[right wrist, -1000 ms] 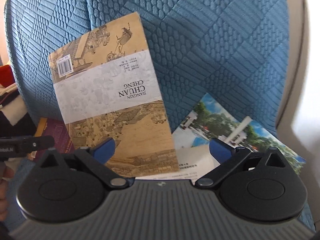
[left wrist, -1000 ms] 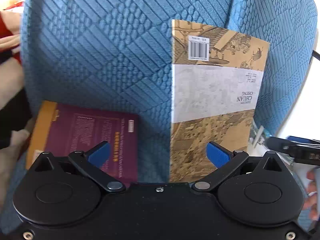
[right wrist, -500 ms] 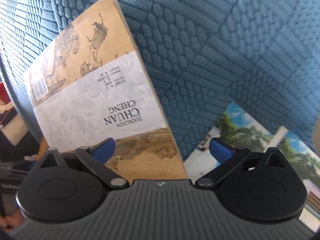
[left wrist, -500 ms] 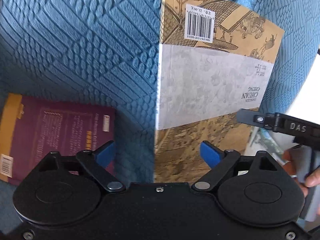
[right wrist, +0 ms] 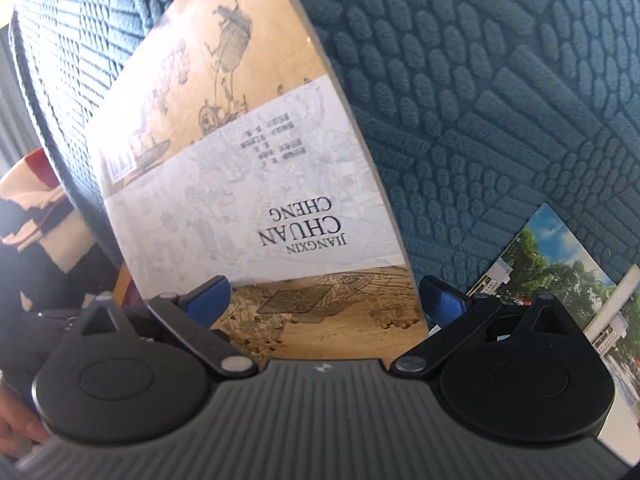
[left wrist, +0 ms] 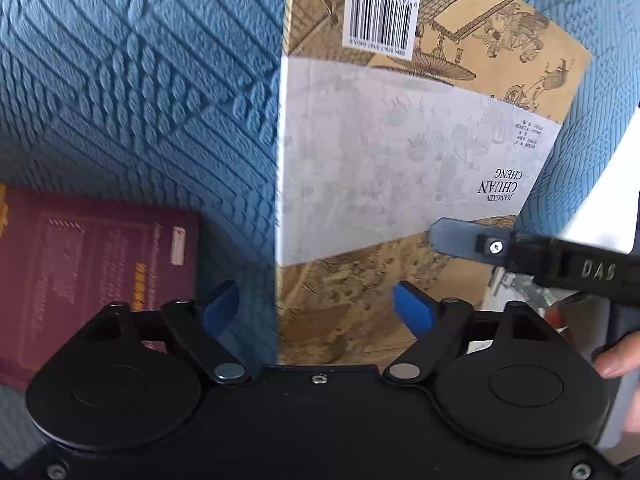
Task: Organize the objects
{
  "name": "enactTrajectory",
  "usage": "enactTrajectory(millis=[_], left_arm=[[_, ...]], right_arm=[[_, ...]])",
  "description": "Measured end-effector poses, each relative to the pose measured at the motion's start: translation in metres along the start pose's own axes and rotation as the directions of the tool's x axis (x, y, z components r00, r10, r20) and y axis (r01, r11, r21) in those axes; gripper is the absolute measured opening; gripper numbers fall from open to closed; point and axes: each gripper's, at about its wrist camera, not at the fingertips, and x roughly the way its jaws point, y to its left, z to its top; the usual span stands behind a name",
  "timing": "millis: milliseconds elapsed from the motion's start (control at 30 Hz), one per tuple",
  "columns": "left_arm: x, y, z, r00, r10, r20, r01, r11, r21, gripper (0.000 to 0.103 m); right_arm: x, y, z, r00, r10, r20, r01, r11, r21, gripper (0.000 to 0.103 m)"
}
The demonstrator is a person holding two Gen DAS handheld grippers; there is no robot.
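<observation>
Paperback flat, rectangular, leaning upright against quilted blue cushion.

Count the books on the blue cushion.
3. The tan book stands upright against the blue cushion; the maroon book lies to its left; the photo-cover book lies to its right. Others may be out of frame.

Sunlit blue quilted sofa cushion

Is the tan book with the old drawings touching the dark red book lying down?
Apart. The left wrist view shows blue quilted fabric between the tan book and the dark red book.
</observation>
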Motion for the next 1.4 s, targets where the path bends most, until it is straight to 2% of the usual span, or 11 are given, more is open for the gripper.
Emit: enactTrajectory(millis=[233, 433, 633, 700, 833, 900, 1000, 1067, 1167, 1267, 1400], left_arm=[[0.000, -0.002, 0.000, 0.999, -0.042, -0.006, 0.042, 0.999, -0.027, 0.061], [-0.014, 0.000, 0.002, 1.000, -0.022, -0.003, 0.022, 0.998, -0.067, 0.056], [-0.037, 0.010, 0.006, 0.999, -0.037, 0.021, 0.039, 0.992, -0.116, 0.041], [-0.046, 0.010, 0.008, 0.998, -0.050, 0.036, 0.053, 0.992, -0.110, 0.038], [-0.064, 0.007, 0.007, 0.994, -0.102, 0.049, 0.106, 0.990, -0.091, 0.030], [-0.071, 0.003, 0.004, 0.995, -0.088, 0.041, 0.091, 0.993, -0.073, 0.030], [-0.075, 0.007, 0.001, 0.996, -0.079, 0.037, 0.083, 0.992, -0.092, 0.026], [-0.077, 0.018, 0.002, 0.995, -0.096, 0.023, 0.098, 0.983, -0.152, 0.017], [-0.078, 0.031, 0.003, 0.995, -0.098, 0.011, 0.098, 0.974, -0.206, 0.010], [-0.076, 0.043, 0.004, 0.993, -0.119, -0.002, 0.115, 0.957, -0.266, 0.009], [-0.085, 0.049, 0.004, 0.992, -0.127, -0.010, 0.119, 0.953, -0.279, 0.008]], right_arm=[[0.015, 0.004, 0.003, 1.000, -0.013, 0.007, 0.013, 0.999, -0.041, 0.100], [0.006, 0.011, 0.005, 0.999, -0.014, 0.035, 0.016, 0.998, -0.062, 0.076], [0.003, 0.013, 0.009, 0.999, 0.010, 0.053, -0.008, 0.999, -0.050, 0.050], [-0.014, 0.018, 0.002, 0.998, 0.034, 0.047, -0.032, 0.998, -0.057, 0.036], [-0.019, 0.034, -0.004, 0.994, 0.110, 0.024, -0.107, 0.988, -0.114, 0.031], [-0.018, 0.041, -0.006, 0.992, 0.121, 0.023, -0.117, 0.986, -0.117, 0.029], [-0.017, 0.040, -0.004, 0.992, 0.119, 0.033, -0.117, 0.991, -0.065, 0.016], [-0.018, 0.039, -0.003, 0.992, 0.118, 0.033, -0.116, 0.992, -0.055, 0.015], [-0.020, 0.043, -0.004, 0.995, 0.092, 0.026, -0.089, 0.993, -0.073, 0.015], [-0.019, 0.056, -0.007, 0.996, 0.087, 0.028, -0.084, 0.994, -0.075, 0.014], [-0.013, 0.076, -0.009, 0.996, 0.080, 0.028, -0.078, 0.993, -0.085, 0.013]])
